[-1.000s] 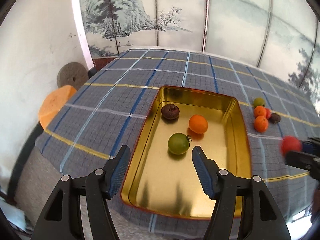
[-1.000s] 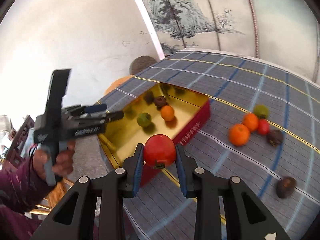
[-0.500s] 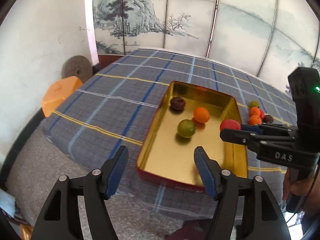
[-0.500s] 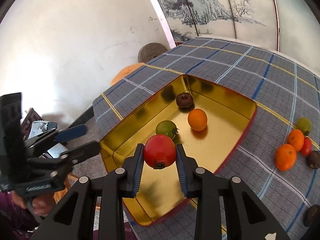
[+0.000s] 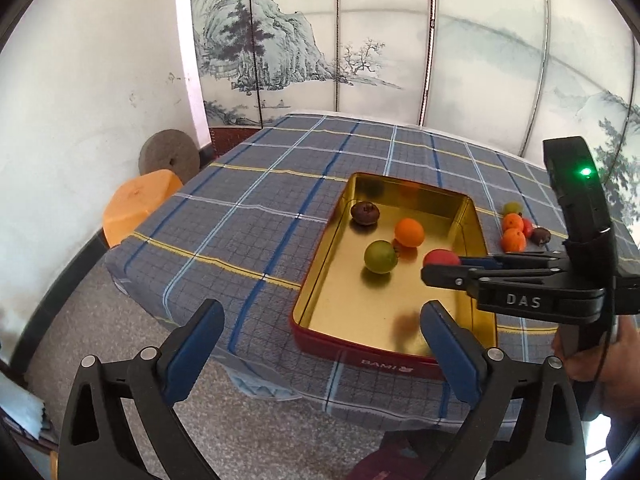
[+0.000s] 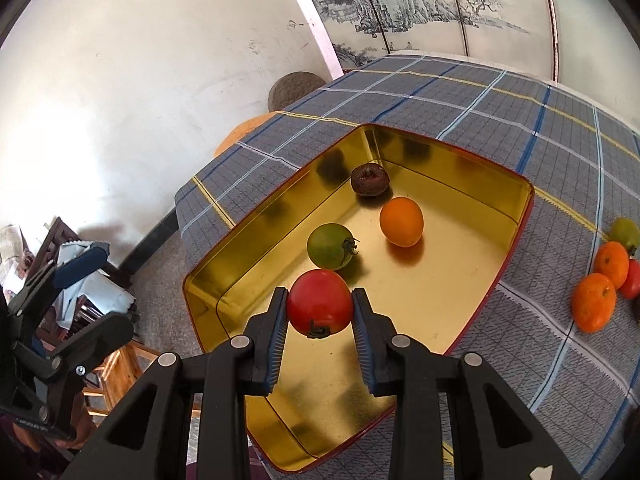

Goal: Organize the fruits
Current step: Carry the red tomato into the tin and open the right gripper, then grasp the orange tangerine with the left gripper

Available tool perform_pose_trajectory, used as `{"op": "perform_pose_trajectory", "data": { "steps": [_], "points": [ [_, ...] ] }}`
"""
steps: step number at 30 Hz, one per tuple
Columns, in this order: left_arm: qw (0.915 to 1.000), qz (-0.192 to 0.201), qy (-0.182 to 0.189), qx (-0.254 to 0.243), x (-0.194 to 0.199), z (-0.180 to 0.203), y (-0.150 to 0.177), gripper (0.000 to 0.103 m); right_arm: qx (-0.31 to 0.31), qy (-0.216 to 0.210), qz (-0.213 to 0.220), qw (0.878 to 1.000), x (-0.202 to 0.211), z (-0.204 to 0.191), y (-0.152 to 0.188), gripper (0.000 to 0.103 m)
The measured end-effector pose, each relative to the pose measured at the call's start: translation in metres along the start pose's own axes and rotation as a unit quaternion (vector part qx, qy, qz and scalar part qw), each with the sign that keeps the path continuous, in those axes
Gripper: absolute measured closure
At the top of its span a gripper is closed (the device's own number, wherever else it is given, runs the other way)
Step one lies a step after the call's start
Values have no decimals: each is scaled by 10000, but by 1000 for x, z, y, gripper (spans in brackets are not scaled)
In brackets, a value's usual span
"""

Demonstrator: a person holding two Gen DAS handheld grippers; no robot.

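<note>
— Where is the red fruit [image 6: 320, 302] right now?

— Clamped between the pads of the right gripper [image 6: 320, 308], hanging over the gold inside of the tin tray [image 6: 460, 280], near its front half. In the left wrist view the same fruit [image 5: 441, 258] shows at the tip of that gripper [image 5: 444, 266], above the tray's right side.

— And the other hand's tool?

— The left gripper [image 5: 320, 332] has its jaws opening wide, with nothing between them (only the plaid tablecloth [image 5: 248, 216] and the tray's red front wall [image 5: 360, 354] lie beyond). It sits off the near edge of the table.

— What is already in the tray?

— Three pieces: a green fruit [image 6: 330, 246] just behind the held one, an orange fruit [image 6: 401, 221] to its right, and a dark brown fruit [image 6: 370, 179] towards the far corner. All three rest on the floor of the tray, apart from one another.

— Anything left outside?

— A small cluster of fruits [image 5: 518, 228] on the cloth, right of the tray: orange, red, greenish and dark ones, close together.
</note>
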State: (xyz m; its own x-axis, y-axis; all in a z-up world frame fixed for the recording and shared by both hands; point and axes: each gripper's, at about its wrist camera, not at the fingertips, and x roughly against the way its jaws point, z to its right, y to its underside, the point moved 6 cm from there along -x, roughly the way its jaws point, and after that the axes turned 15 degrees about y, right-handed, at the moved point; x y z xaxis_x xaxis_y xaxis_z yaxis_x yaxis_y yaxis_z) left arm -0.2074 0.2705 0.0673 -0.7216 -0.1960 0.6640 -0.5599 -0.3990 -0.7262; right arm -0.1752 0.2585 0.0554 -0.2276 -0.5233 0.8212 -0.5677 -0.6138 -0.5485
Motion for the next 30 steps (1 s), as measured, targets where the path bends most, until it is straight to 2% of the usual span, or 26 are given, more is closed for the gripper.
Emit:
{"op": "perform_pose_trajectory", "data": {
  "steps": [11,14,17,21,23,26,28,30],
  "points": [
    [9998,-60,-107,-166,-1,10,4,5,92,-115,44,9999,-4,-21,-3,72],
    [9997,-77,-112,-217,-1,11,5,5,-2,-372,251,9990,5,-26,-11,68],
    [9994,-70,-136,-303,0,14,5,5,-129,-592,643,9961,27,-25,-18,61],
    [9990,-98,-131,-414,0,21,6,5,-340,-655,994,9923,54,-13,-21,53],
    [9988,-79,-104,-481,1,25,6,5,-350,-509,1160,9913,70,-4,-16,51],
    [9981,-74,-100,-598,2,32,6,5,-236,10,1385,9901,93,16,1,42],
    [9976,-83,-44,-680,1,39,6,5,-169,533,1474,9875,108,37,20,35],
    [9971,-109,9,-759,0,46,6,5,-275,1067,1458,9832,120,70,43,33]
  ]
}}
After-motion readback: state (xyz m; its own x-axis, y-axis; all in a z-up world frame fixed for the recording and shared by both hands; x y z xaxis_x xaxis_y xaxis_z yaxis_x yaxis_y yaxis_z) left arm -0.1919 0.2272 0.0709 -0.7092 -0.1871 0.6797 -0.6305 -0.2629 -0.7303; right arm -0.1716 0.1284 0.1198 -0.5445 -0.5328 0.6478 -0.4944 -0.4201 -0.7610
